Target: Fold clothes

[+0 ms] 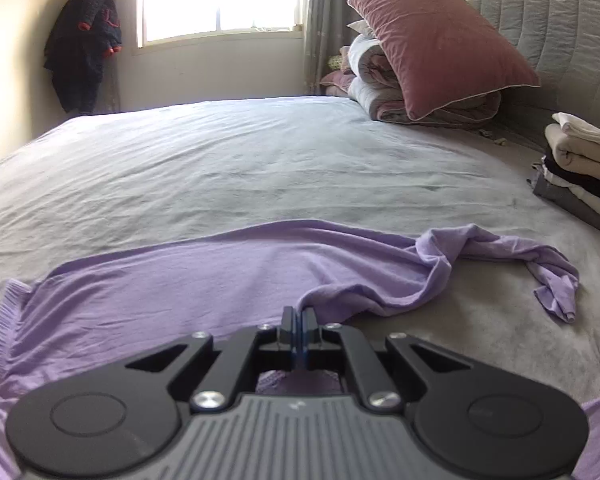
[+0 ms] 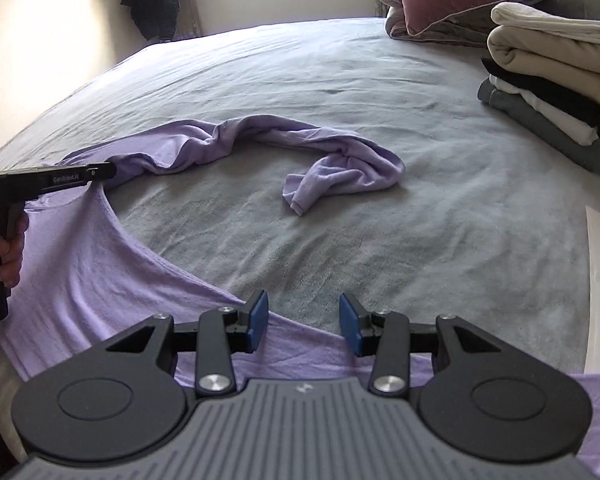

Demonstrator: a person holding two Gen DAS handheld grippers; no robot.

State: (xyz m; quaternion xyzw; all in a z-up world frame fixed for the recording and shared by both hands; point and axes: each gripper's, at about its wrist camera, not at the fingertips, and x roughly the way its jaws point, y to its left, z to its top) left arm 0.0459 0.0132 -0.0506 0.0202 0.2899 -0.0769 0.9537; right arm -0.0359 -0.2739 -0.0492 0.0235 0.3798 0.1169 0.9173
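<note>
Left gripper, seen from its own wrist view, is clenched on a fold of the lilac garment; the pads meet with cloth pinched between them near the garment's edge. Body of the garment spreads from 9 o'clock round to 12 of the fingertips, and one sleeve trails off rumpled toward 2 o'clock across the grey bedsheet. A stack of folded clothes sits at the far 3 o'clock. From the right wrist view, the right gripper stands released, jaws apart, nothing between the pads, poised just over the garment's curved neckline edge, which passes under it from 9 o'clock. The left gripper appears at 10 o'clock, held by a hand, nipping the shoulder area. Judged: the fabric is light, soft, limp knit, likely to drape and stretch, not slip; best taken at hems, shoulder seams or the cuff, both sides lifted together.
</note>
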